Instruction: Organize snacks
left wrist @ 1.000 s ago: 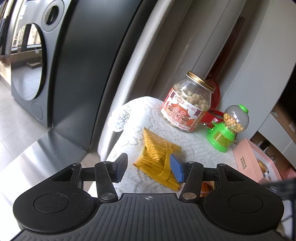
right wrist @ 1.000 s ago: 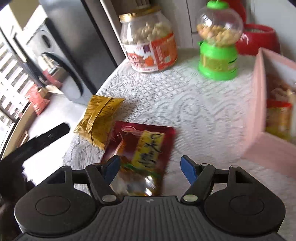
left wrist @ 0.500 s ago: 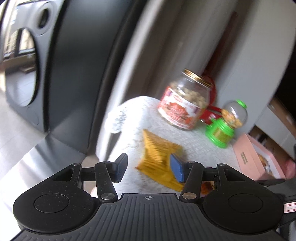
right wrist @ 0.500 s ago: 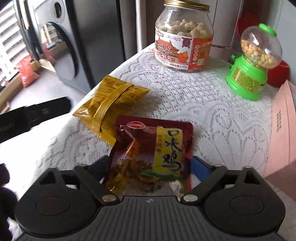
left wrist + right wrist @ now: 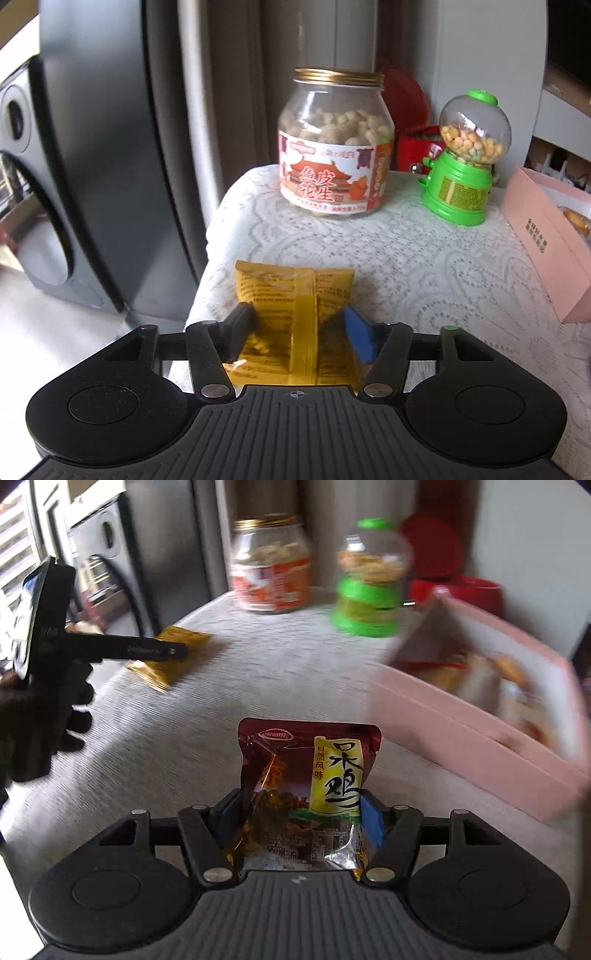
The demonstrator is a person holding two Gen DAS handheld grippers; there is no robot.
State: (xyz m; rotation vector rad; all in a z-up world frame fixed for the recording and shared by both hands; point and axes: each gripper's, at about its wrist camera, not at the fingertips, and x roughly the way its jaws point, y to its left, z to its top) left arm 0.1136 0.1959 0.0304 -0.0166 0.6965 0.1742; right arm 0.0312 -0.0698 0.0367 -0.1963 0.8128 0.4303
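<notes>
A yellow snack packet [image 5: 295, 295] lies on the lace-covered table, near its left front corner. My left gripper [image 5: 301, 332] is open, its jaws on either side of the packet's near half. It shows too in the right wrist view [image 5: 168, 657], with the left gripper's finger [image 5: 147, 650] over it. My right gripper [image 5: 301, 818] is shut on a dark red chicken snack pouch [image 5: 306, 790] and holds it above the table, left of the pink box [image 5: 480, 716], which holds several snacks.
A peanut jar [image 5: 334, 144] and a green candy dispenser [image 5: 465, 158] stand at the back of the table. A red container [image 5: 413, 147] sits behind them. The pink box [image 5: 546, 236] is at the right. A dark appliance [image 5: 92, 147] stands left of the table.
My right gripper closed on the red pouch and lifted it off the table toward the pink box. My left gripper moved in over the yellow packet, jaws now straddling it.
</notes>
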